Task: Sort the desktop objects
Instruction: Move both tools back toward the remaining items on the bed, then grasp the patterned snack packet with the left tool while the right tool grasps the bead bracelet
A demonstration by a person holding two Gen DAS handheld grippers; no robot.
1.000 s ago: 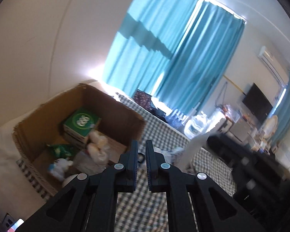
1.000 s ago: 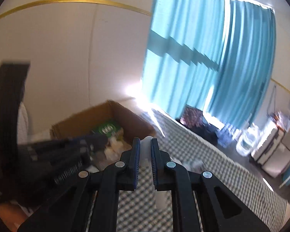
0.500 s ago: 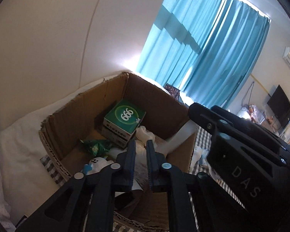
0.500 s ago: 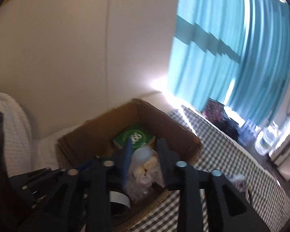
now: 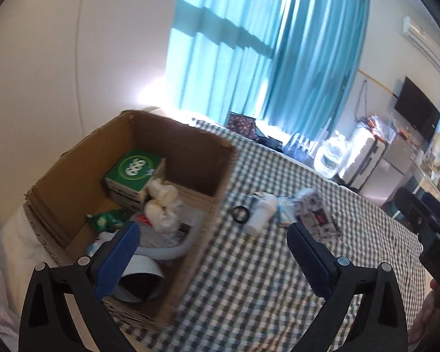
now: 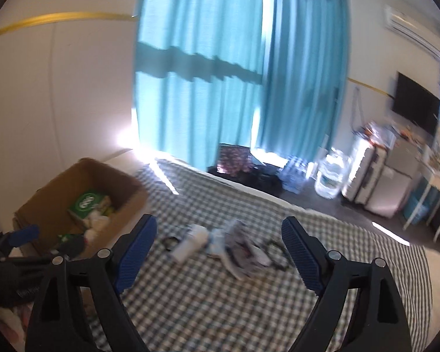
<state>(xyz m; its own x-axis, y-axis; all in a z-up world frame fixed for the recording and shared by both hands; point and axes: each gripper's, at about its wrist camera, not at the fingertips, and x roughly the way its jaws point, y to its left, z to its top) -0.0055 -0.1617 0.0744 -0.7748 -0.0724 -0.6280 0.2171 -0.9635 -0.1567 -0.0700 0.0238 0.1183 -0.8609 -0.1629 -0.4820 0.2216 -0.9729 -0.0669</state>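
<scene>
A cardboard box (image 5: 179,146) stands at the left on the checkered cloth. It holds a green carton (image 5: 135,170), a clear bag of pale lumps (image 5: 161,205), a green packet (image 5: 108,220) and a curled grey strip (image 5: 176,249). On the cloth to its right lie a black ring (image 5: 240,214), a white bottle (image 5: 261,214), a blue-white packet (image 5: 284,212) and a patterned booklet (image 5: 316,214). My left gripper (image 5: 214,234) hangs over the box's near right corner, jaws opening wide, nothing between them. My right gripper (image 6: 220,226) is opening too, empty, above the bottle (image 6: 190,242) and booklet (image 6: 243,246).
Teal curtains (image 6: 234,58) hang behind the cloth's far edge. A dark bag (image 6: 234,158), water jugs (image 6: 328,176) and a white cabinet (image 6: 375,170) stand on the floor beyond. A second black ring (image 6: 275,252) lies right of the booklet. The left gripper (image 6: 23,234) shows beside the box (image 6: 82,193).
Both grippers went from shut to wide open. The grey strip and the clear bag they carried now lie in the box. Both views swung right, from the box toward the cloth.
</scene>
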